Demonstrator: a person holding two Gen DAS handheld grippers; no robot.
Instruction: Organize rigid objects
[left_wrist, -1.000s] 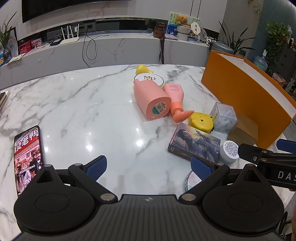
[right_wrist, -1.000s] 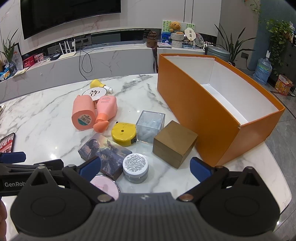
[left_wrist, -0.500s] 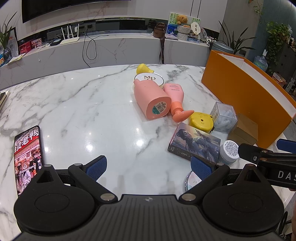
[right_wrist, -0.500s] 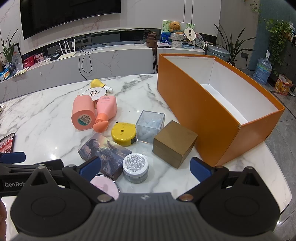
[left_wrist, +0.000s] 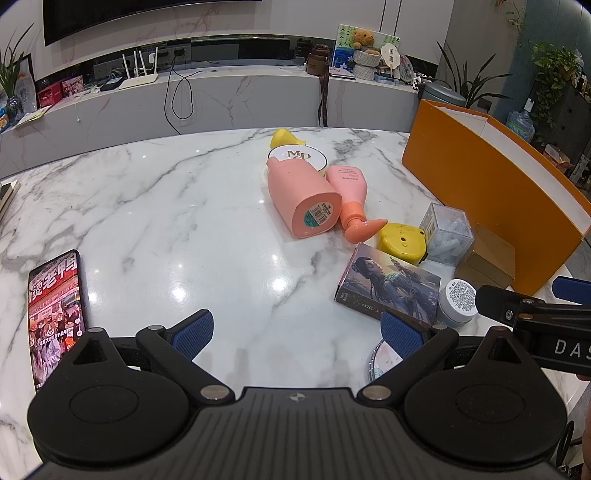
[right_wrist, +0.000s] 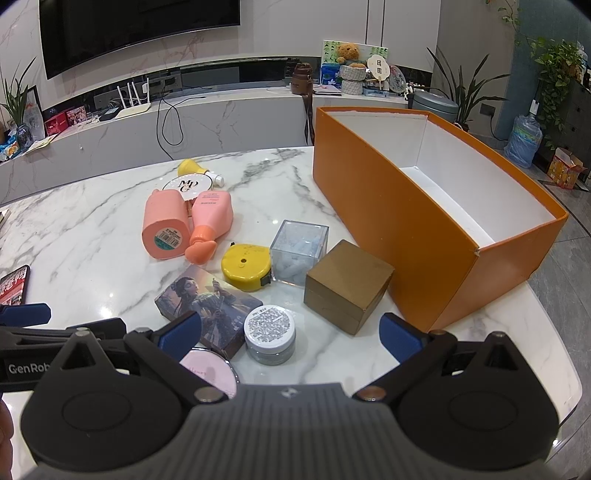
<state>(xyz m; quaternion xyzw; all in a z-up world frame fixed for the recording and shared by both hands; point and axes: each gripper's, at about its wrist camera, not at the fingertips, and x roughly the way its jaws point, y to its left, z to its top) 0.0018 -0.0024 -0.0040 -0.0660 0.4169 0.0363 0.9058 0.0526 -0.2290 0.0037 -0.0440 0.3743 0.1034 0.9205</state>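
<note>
1. Left gripper (left_wrist: 297, 332) – jaws spread wide, holding nothing, above bare marble table (left_wrist: 166, 206); phone (left_wrist: 55, 310) lay flat just to its left.
2. Right gripper (right_wrist: 290, 334) – jaws likewise wide and empty, low over the near table edge.
3. Pink compact (right_wrist: 216, 373), flat, partly hidden under the right gripper's left finger.
4. Jar (right_wrist: 269, 334), upright, white printed lid, between the right gripper's fingers in view.
5. Card box (right_wrist: 208, 304), flat, touching the jar's left side.
6. Brown box (right_wrist: 347, 284), closed, just beside the orange box.
7. Yellow tape measure (right_wrist: 245, 269) and clear cube (right_wrist: 299, 251), side by side.
8. Two pink bottles – large (right_wrist: 164, 229) and pump (right_wrist: 208, 225) – lying side by side.
9. Round white tin (right_wrist: 188, 184), then yellow bottle (right_wrist: 194, 168), farthest.
10. Orange box (right_wrist: 399, 221), open, white interior, at the table's right.
</note>
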